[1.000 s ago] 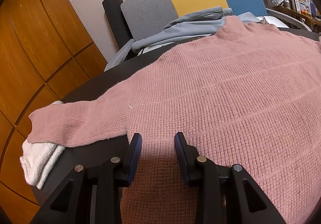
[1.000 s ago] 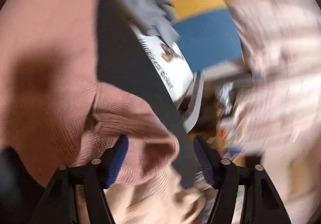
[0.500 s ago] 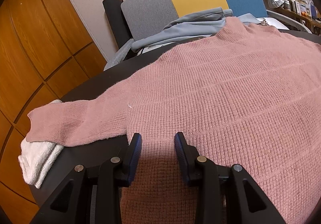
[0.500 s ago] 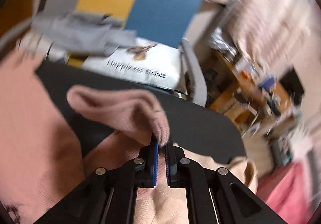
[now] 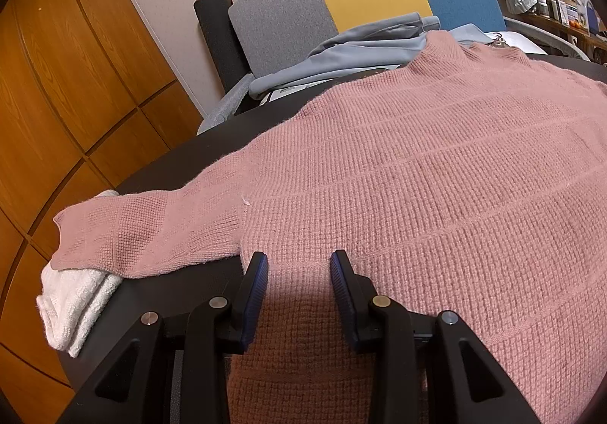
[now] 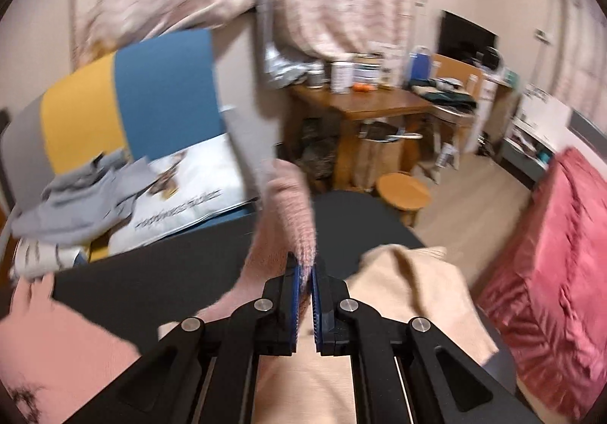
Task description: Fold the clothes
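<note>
Dark round surface [image 5: 197,158] carries the pink sweater [image 5: 417,177], spread flat, one sleeve reaching out over a white towel [image 5: 72,306] at the rim. My left tool [image 5: 298,285] hovers low over the sweater's hem, fingers apart, gripping nothing. My right tool [image 6: 304,274] is clamped on the other sleeve's cuff [image 6: 294,204], raised above the sweater.

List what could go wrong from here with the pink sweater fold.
1. The right gripper pinches only the cuff edge of the pink sweater; the knit could slip out mid-swing.
2. The left gripper hangs open over the hem, pinning nothing, so the body may drag across the black table.
3. The left sleeve lies on a white towel at the table edge; a tug could knock it off.
</note>
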`<state>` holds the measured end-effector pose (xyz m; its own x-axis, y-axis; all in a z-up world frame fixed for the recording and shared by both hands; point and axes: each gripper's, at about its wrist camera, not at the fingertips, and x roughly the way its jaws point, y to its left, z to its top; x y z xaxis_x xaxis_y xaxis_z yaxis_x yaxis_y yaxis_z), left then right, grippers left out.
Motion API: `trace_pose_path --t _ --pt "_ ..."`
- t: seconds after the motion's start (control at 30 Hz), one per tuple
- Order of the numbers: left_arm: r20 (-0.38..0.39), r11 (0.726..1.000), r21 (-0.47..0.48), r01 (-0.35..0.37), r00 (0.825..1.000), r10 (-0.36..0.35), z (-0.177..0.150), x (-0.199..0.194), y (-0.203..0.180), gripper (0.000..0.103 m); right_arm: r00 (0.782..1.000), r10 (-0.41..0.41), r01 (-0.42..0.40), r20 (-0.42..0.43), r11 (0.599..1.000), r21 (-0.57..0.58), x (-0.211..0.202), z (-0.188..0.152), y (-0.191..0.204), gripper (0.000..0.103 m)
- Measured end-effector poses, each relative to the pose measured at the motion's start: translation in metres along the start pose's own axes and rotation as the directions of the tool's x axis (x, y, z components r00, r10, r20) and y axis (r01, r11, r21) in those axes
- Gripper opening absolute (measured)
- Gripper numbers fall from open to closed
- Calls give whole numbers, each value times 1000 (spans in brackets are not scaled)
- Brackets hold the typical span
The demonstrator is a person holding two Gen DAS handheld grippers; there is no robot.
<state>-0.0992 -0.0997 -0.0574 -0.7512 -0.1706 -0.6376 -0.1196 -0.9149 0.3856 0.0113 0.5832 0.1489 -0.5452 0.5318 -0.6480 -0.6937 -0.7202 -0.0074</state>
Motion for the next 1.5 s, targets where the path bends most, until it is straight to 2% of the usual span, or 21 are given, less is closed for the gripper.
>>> trace_pose_path --t 0.1,0.2,0.3,0.37,0.43,0.5,0.57,0.6,0.67,0.73,0.77,0.83,0.9,0.97,1.0,1.07,1.1,1.17,1.23,1.4,1.5 --pt "0 1000 4 -6 1000 6 0 0 -1 35 999 -41 41 -7 997 64 5 1 -31 6" --pt "0 1000 10 -14 1000 14 0 -1 -2 35 997 -53 61 -63 988 141 27 -10 -59 6" --pt "1 1000 14 -18 1000 18 0 -1 -2 35 987 -73 99 -146 979 180 50 -37 -73 6" --pt "1 1000 16 -19 1000 19 1 0 -2 35 970 -67 116 -233 972 203 69 -59 -81 7" --pt "1 1000 17 -18 1000 18 1 0 -2 35 938 -35 116 -346 969 216 88 -81 -87 10" --pt "2 1000 19 -18 1000 18 1 1 -1 35 945 -46 131 -325 960 247 79 -91 -95 20" --pt "3 1000 20 -19 1000 19 1 1 -2 35 970 -133 185 -202 946 266 46 -89 -95 34" --pt "3 1000 20 -19 1000 19 1 1 -2 35 983 -104 138 -151 963 233 33 -88 -79 38" --pt "3 1000 20 -19 1000 19 1 0 -2 35 998 -40 47 -51 986 161 8 -86 -48 53" --pt "3 1000 22 -20 1000 20 1 0 -3 35 999 36 -39 40 996 76 -17 -84 -16 61" --pt "4 999 23 -22 1000 22 1 -1 -3 35 993 114 -114 5 993 -2 -14 -85 10 62" --pt "6 999 27 -27 1000 27 0 -1 -4 35 965 252 -261 -77 954 -146 -8 -90 63 62" --pt "7 999 29 -28 1000 28 1 -1 -4 35 948 275 -308 -158 917 -253 9 -97 116 59" --pt "7 999 28 -26 1000 26 1 0 -4 35 916 316 -375 -248 893 -248 33 -102 156 44" --pt "6 999 26 -25 1000 25 0 -1 -4 35 905 314 -386 -287 890 -242 44 -105 169 40" --pt "6 1000 22 -20 1000 19 0 -1 -3 35 878 309 -407 -365 884 -231 67 -112 194 13" --pt "6 1000 20 -18 1000 18 0 -1 -3 35 868 272 -394 -416 887 -240 79 -121 204 10" --pt "8 1000 18 -15 1000 15 0 0 -2 35 879 240 -369 -412 890 -267 84 -136 214 9" --pt "8 1000 15 -11 1000 11 0 1 -1 35 902 211 -335 -377 892 -304 85 -134 215 6" --pt "8 1000 14 -10 1000 10 0 0 0 35 910 273 -353 -313 905 -236 69 -133 205 6" --pt "8 1000 9 -3 1000 3 0 1 2 35 912 308 -365 -272 910 -195 59 -132 198 14"
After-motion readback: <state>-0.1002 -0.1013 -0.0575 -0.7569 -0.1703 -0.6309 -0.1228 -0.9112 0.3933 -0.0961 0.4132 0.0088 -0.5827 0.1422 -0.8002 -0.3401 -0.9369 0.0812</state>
